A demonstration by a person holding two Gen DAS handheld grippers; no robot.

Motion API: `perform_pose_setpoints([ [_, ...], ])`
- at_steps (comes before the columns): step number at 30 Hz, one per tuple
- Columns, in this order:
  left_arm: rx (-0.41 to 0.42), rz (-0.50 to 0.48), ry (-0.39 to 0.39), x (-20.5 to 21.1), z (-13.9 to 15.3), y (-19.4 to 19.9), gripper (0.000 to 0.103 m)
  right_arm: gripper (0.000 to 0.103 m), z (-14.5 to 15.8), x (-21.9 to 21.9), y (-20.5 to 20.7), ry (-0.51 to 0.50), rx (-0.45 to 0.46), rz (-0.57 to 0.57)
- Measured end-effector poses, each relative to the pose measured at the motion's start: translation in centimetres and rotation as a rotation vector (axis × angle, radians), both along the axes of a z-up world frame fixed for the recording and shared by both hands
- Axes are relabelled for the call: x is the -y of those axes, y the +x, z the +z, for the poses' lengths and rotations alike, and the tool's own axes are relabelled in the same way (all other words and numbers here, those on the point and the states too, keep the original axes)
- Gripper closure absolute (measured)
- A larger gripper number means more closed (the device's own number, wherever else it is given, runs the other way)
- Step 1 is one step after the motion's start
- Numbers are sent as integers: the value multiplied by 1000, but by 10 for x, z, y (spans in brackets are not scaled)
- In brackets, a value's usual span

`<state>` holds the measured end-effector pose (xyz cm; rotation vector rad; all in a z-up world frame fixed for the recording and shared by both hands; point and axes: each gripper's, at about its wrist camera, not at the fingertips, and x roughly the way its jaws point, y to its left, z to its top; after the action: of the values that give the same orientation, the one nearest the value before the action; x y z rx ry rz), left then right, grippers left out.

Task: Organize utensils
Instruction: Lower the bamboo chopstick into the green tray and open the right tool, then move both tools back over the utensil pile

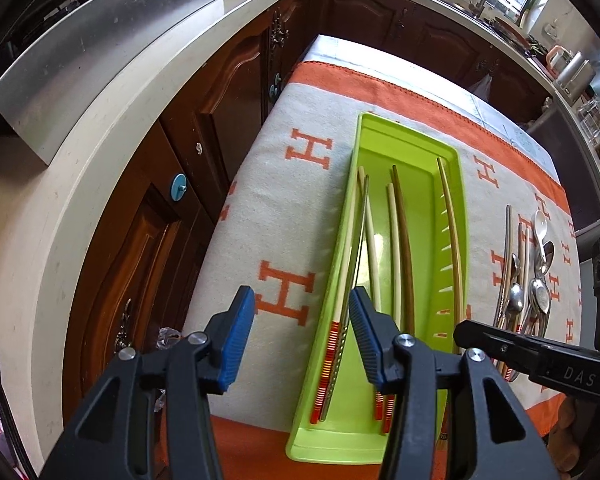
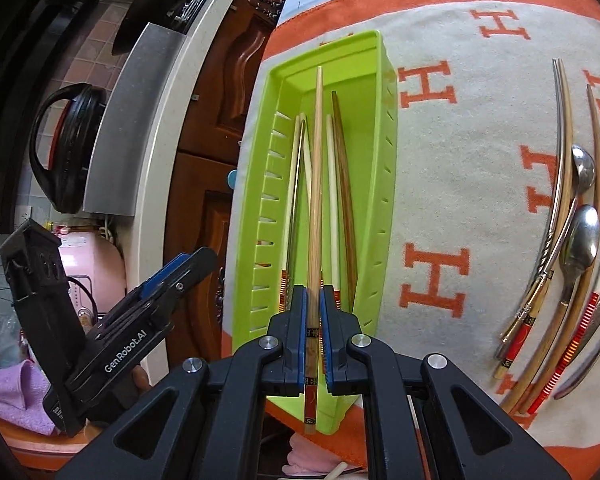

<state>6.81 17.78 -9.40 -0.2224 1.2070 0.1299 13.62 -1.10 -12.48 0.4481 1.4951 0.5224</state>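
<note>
Hovering over the green tray point(image 2: 384, 92) where several chopsticks already lie, the right gripper point(image 2: 313, 320) clamps another bamboo chopstick point(image 2: 317, 184), left gripper point(image 1: 302, 308) apart and empty, spoons point(image 2: 584, 236) still waiting on the cloth.

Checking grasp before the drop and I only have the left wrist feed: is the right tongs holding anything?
Observer: Yes. The right tongs are shut on one bamboo chopstick.
Operator: Which way does it point?
Observer: Lengthwise along the green tray, above the chopsticks lying in it.
Operator: Where on the stick is the grip?
Observer: Near its patterned handle end, which sticks out behind the pads.
</note>
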Motion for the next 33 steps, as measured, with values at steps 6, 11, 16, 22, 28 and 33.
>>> perform_pose_setpoints([
  [6, 0, 11, 1, -5, -3, 0, 56, 85, -8, -9, 3, -31, -13, 11],
  [11, 0, 6, 2, -3, -2, -1, 56, 73, -3, -5, 3, -39, 26, -8],
  [16, 3, -6, 5, 4, 0, -2, 56, 73, 7, 6, -1, -46, 52, 1],
  [22, 0, -31, 1, 16, 3, -4, 56, 73, 17, 24, -11, -59, 88, 6],
  [28, 2, -64, 9, 33, 8, -4, 56, 73, 21, 55, -21, -95, 125, -22],
  [33, -4, -95, 11, 51, 10, -3, 56, 73, 21, 91, -29, -99, 134, -75],
])
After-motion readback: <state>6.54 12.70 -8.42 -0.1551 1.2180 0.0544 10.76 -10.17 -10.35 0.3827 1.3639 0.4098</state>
